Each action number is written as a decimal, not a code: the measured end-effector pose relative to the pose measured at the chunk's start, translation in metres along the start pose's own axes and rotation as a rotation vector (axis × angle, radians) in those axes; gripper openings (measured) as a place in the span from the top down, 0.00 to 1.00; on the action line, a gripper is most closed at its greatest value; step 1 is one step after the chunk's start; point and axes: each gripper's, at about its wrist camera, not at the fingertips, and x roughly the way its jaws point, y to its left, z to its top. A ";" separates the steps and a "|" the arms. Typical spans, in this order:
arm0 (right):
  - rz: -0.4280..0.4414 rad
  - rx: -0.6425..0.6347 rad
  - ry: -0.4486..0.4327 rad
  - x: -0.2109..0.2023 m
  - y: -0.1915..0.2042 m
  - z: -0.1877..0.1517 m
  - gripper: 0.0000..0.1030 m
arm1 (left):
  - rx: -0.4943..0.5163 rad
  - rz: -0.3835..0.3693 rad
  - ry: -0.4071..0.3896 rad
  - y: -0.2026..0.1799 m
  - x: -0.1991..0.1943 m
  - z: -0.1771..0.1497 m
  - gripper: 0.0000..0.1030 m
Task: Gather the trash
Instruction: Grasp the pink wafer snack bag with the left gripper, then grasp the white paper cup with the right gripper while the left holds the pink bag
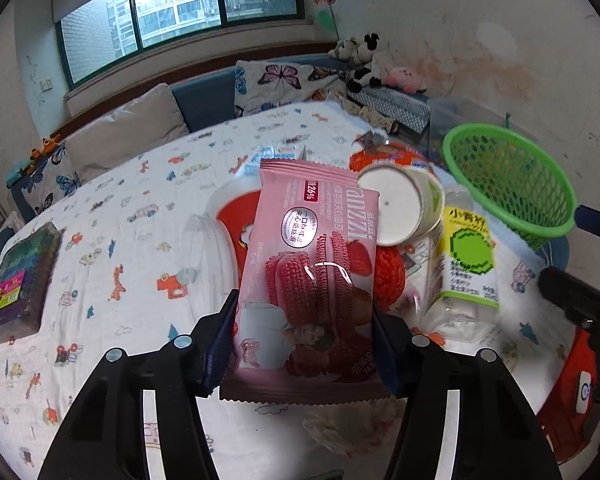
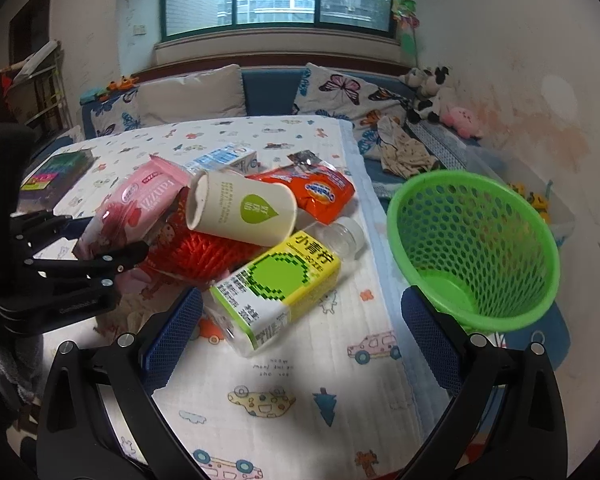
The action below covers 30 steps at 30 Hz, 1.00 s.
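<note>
My left gripper (image 1: pixel 304 320) is shut on a pink cookie packet (image 1: pixel 308 264), held at its lower end above the bed; it also shows in the right wrist view (image 2: pixel 140 208). My right gripper (image 2: pixel 300 320) is open and empty, just in front of a clear bottle with a yellow-green label (image 2: pixel 276 284). A white paper cup (image 2: pixel 240 212) lies on its side on a red net (image 2: pixel 204 252) and an orange snack bag (image 2: pixel 316 192). A green mesh basket (image 2: pixel 476 248) stands tilted at the bed's right edge.
A small blue-white carton (image 2: pixel 228 158) lies behind the pile. A dark box (image 1: pixel 20 280) sits at the bed's left. Pillows (image 2: pixel 188 96) and plush toys (image 2: pixel 440 96) line the far side below the window. The patterned sheet (image 2: pixel 284 384) covers the bed.
</note>
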 end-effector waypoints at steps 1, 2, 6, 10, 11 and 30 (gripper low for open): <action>0.000 -0.013 -0.004 0.000 0.002 0.002 0.05 | -0.003 -0.004 -0.006 0.002 -0.004 0.000 0.46; 0.002 -0.024 -0.008 0.001 0.003 0.003 0.05 | -0.009 -0.006 -0.014 0.004 -0.008 0.001 0.47; 0.013 -0.073 -0.022 0.006 0.011 0.012 0.05 | -0.037 -0.020 -0.056 0.014 -0.027 0.005 0.47; 0.030 -0.112 -0.026 0.014 0.017 0.019 0.05 | -0.072 -0.027 -0.089 0.028 -0.041 0.013 0.47; 0.034 -0.125 -0.030 0.016 0.020 0.021 0.05 | -0.083 -0.025 -0.095 0.032 -0.044 0.015 0.47; -0.052 -0.306 0.023 0.094 0.072 0.043 0.13 | -0.227 0.059 -0.151 0.108 -0.069 0.012 0.47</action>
